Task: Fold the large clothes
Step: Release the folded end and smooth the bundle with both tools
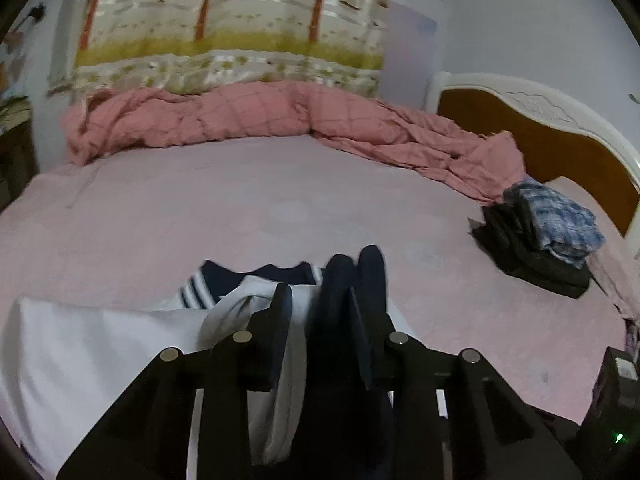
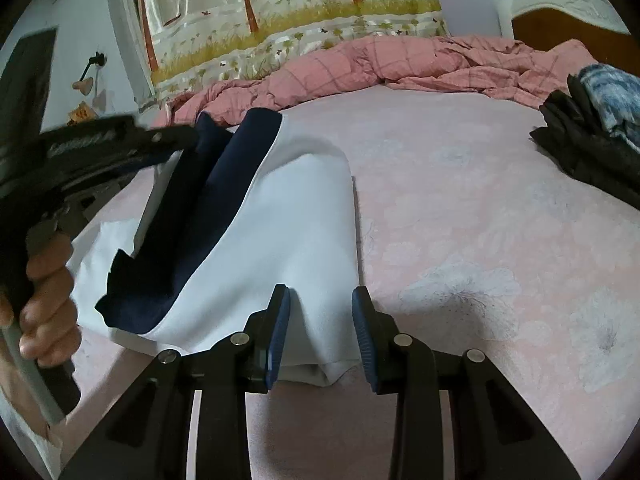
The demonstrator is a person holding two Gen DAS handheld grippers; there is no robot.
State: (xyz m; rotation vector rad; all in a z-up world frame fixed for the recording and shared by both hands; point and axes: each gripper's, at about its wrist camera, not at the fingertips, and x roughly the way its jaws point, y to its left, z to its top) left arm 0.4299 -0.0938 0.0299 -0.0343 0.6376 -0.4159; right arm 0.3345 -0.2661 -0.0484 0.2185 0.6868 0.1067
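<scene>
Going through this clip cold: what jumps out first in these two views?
A white garment with navy panels lies part-folded on the pink bedsheet, near the front edge. The left tongs hold a navy fold of it lifted; the right tongs stand open astride its white near edge. Behind, a rumpled pink checked quilt runs along the far side, and a pile of folded dark and blue plaid clothes sits at the right.

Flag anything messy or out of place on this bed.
The pink quilt lies bunched in a crumpled ridge along the bed's far edge. The white-and-navy garment is half folded, its navy sleeve draped across it. Nothing spilled or damaged.
</scene>
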